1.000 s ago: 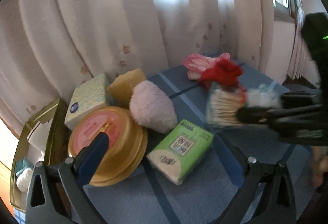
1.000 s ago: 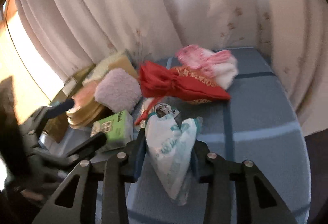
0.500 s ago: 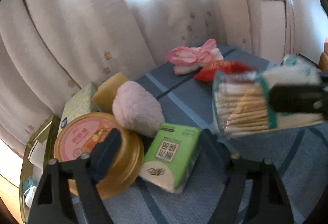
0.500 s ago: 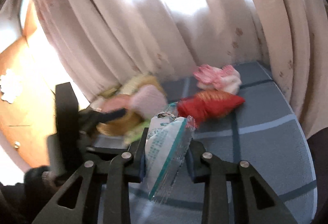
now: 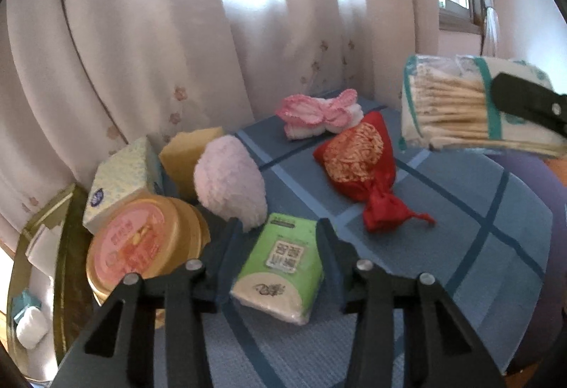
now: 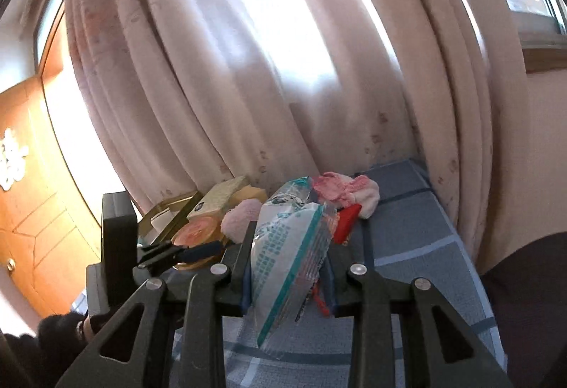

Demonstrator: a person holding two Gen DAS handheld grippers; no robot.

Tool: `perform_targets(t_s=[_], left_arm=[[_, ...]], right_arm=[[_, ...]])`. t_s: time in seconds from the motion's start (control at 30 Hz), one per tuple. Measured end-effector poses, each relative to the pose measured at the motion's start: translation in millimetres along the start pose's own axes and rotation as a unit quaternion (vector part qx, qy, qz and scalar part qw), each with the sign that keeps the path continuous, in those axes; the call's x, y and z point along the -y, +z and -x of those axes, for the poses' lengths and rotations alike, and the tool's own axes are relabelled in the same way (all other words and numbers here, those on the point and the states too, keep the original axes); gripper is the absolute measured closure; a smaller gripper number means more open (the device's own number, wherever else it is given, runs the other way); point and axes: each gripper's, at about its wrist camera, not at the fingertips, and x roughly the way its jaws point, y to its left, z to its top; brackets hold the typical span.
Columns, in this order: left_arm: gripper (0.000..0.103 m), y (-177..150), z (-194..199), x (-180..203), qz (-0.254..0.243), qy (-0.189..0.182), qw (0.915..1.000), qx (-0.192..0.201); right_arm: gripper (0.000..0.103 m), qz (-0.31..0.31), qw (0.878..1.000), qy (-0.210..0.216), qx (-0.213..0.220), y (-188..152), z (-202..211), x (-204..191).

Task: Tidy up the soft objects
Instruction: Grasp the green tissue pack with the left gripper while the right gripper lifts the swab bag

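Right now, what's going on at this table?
A person is sorting soft items on the blue checked tablecloth. The right hand-held gripper is shut on a bag of cotton swabs, held up off the table. The left hand-held gripper is open, its fingers either side of the green tissue pack, not yet closed on it. The red pouch, pink cloth and fluffy pink pad lie on the table.

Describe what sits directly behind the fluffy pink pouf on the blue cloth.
Behind the pink pouf stands a yellow sponge block, against the curtain. The sponge's lower right part is covered by the pouf.
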Motion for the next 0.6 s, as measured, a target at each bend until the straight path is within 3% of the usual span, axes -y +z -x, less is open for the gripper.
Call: perform_targets(t_s=[0.07, 0.1, 0.13, 0.3, 0.4, 0.6], left_arm=[[0.044, -1, -5, 0, 0.001, 0.006, 0.9999, -0.011], [0.026, -2, -6, 0, 0.002, 0.011, 0.9998, -0.014], [0.018, -2, -9, -1, 0.003, 0.012, 0.9997, -0.019], [0.020, 2, -28, 7, -0.018, 0.036, 0.9978, -0.053], [0.047, 0, -35, 9, -0.012, 0.006, 0.9970, -0.077], [0.051, -3, -30, 1, 0.022, -0.017, 0.9972, -0.070]], right_arm=[[0.070, -0.007, 1.000, -0.001, -0.002, -1, -1, 4], [0.070, -0.011, 1.000, 0.000, -0.005, -2, -3, 6], [0.070, -0.013, 1.000, 0.001, -0.005, -2, -4, 7], [0.070, -0.021, 1.000, 0.000, -0.011, -5, -6, 8], [0.070, -0.029, 1.000, 0.000, -0.012, -6, -6, 9], [0.070, -0.035, 0.999, -0.009, -0.010, -7, -3, 8]])
